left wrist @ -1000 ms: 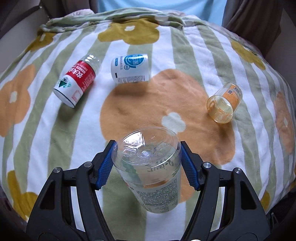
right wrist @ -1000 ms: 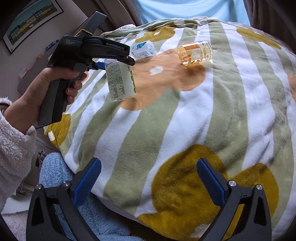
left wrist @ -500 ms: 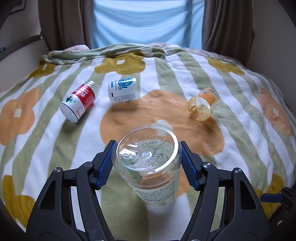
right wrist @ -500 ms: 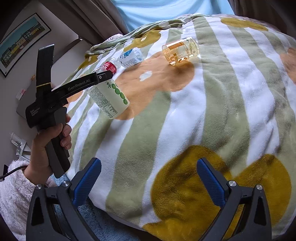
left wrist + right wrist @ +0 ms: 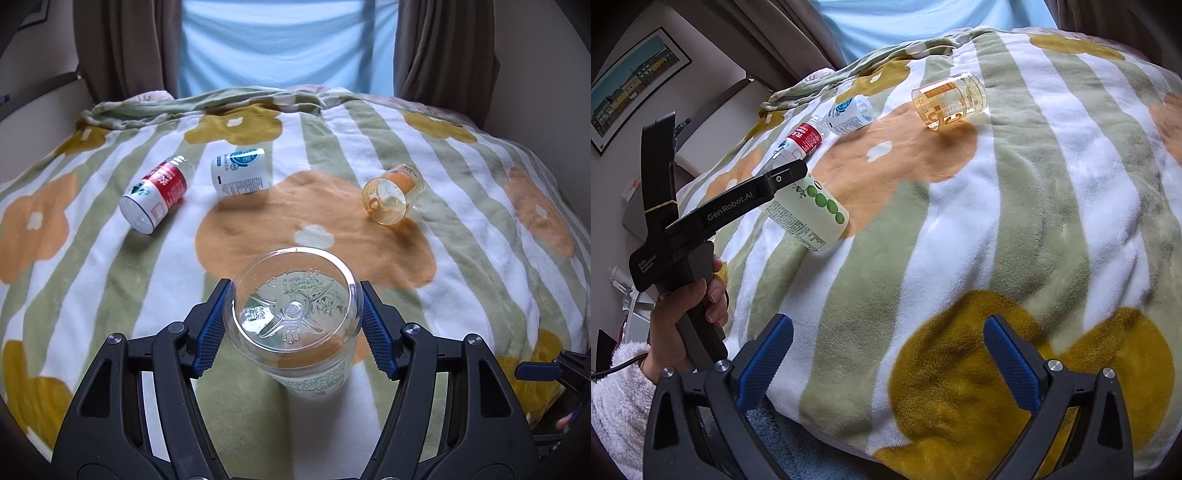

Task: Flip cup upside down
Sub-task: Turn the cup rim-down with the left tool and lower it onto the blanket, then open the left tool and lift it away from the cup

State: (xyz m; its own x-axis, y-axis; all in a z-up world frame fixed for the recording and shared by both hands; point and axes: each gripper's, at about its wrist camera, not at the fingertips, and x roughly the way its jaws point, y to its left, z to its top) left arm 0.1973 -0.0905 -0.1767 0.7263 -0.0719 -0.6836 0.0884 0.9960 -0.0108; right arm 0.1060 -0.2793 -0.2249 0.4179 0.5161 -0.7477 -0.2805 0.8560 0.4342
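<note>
Left gripper (image 5: 293, 325) clamps cup (image 5: 295, 317) base-up, axis tilted, mouth toward blanket (image 5: 480, 229). Right gripper (image 5: 886, 354) spread, holding nothing, well apart.

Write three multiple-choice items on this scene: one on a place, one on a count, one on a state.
1. Where is the cup with green dots?
A. between the left tool's pads
B. in the right tool
C. lying flat by the curtain

2. How many cups lie loose on the blanket?
A. one
B. three
C. five

3. The right tool is:
A. shut on a cup
B. open and empty
C. out of view

Key: 1 A, the left tool pinches it, base toward the camera. 2 B, red-labelled, blue-labelled and amber. 3 B, only blanket shows between its pads.
</note>
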